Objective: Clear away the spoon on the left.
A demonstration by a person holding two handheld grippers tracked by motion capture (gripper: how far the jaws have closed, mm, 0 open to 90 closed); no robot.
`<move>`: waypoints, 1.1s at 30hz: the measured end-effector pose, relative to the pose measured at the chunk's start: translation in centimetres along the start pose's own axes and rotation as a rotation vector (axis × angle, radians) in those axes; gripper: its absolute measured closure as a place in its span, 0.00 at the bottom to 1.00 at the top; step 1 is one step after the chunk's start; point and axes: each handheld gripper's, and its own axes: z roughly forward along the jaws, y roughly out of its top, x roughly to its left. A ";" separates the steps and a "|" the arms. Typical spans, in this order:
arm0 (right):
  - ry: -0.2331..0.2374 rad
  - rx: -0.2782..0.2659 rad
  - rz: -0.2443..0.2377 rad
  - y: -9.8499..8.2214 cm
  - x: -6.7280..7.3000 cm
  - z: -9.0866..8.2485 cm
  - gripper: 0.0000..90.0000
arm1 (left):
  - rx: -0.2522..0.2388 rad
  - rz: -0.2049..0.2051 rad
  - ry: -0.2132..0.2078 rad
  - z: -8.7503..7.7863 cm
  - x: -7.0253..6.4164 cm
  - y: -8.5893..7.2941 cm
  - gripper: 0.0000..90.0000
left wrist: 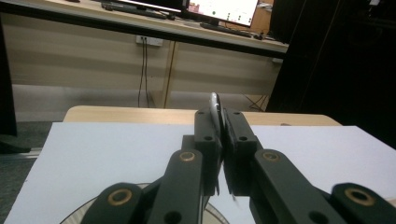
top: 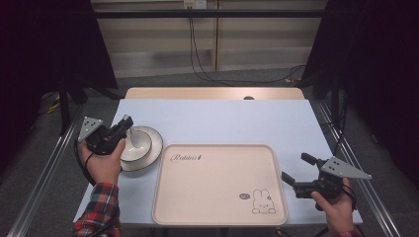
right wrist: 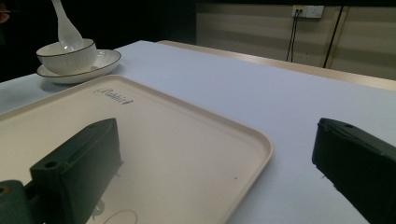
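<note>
Cream plastic tray: rounded rectangular tray (top: 217,185) with a rabbit drawing, nearest the person at 6 o'clock on the pale blue table (top: 247,118); nothing lies in it.
Right gripper: black two-jaw right gripper (top: 292,177) at 4 o'clock, just off the tray's right edge; jaws spread wide with nothing between them, seen also in the right gripper view (right wrist: 219,172).
Left gripper: black two-jaw left gripper (top: 126,122) at 9 o'clock, over the bowl; jaws pinched onto the handle of the spoon, seen close in the left gripper view (left wrist: 223,140).
White ceramic spoon: spoon (right wrist: 67,29) with its scoop down inside the bowl, handle rising up and away toward the left gripper; long axis steeply tilted.
White ceramic bowl: dark-rimmed bowl (top: 138,143) seated on the matching white saucer plate (top: 155,148), just beside the tray's far-left corner.
Governing relation: the tray lies toward 4 o'clock from the held spoon; the left hand is plainly the nearer one.
</note>
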 end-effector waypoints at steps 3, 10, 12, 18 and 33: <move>0.001 0.004 -0.002 0.0 0.0 0.0 0.01 | -0.002 -0.003 -0.010 -0.1 -0.2 0.4 0.95; 0.002 0.004 -0.011 -0.1 -0.1 -0.1 0.00 | -0.015 -0.021 -0.061 -0.5 -1.1 1.5 0.95; -0.003 0.007 -0.008 -0.1 -0.1 -0.1 0.00 | -0.017 -0.025 -0.081 -0.6 -1.4 1.9 0.95; 0.006 0.004 -0.018 -0.2 0.1 0.0 0.00 | -0.009 -0.043 -0.131 -0.6 -2.2 2.4 0.95; 0.000 0.008 -0.031 -0.2 0.0 -0.1 0.00 | 0.047 -0.083 -0.242 0.2 -4.6 2.0 0.95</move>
